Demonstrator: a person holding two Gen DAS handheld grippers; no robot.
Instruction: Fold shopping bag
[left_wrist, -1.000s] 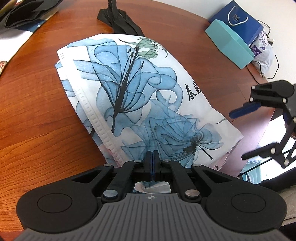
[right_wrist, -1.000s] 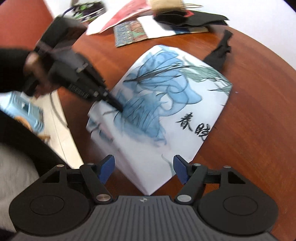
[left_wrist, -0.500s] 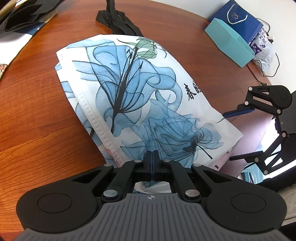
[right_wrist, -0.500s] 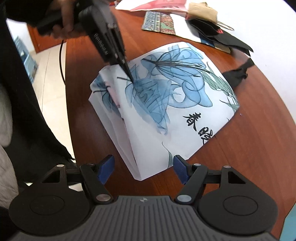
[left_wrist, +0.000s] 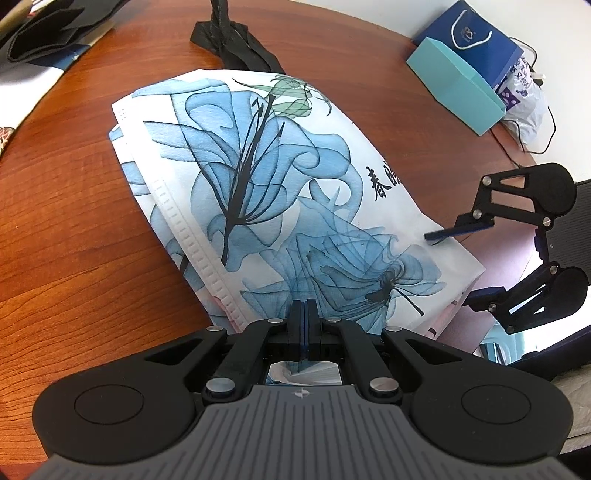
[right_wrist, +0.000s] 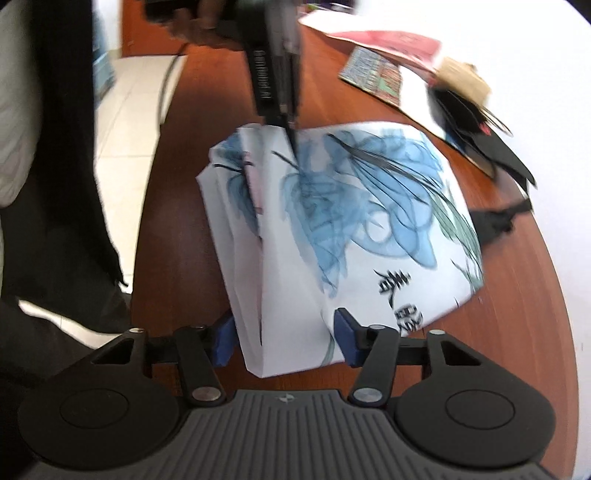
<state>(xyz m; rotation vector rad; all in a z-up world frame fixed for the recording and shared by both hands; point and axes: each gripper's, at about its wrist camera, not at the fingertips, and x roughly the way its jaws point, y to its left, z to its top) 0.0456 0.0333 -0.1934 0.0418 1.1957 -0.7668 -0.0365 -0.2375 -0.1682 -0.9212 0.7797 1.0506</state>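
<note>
Wooden table (left_wrist: 74, 229): one shopping bag (left_wrist: 280, 192), two tongs (left_wrist: 304, 317) (right_wrist: 284, 339).

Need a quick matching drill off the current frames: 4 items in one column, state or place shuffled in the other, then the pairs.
Items:
1. left gripper
2. right gripper
3. teal box
4. black strap

States or places:
A. lies on the wooden table just beyond the far edge of the shopping bag
B. open, fingers either side of a bag corner
C. past the table's far right edge, beside a navy gift bag
D. shut on the bag's near edge

Pairs: 1-D, 2-B, 3-C, 4-A
</note>
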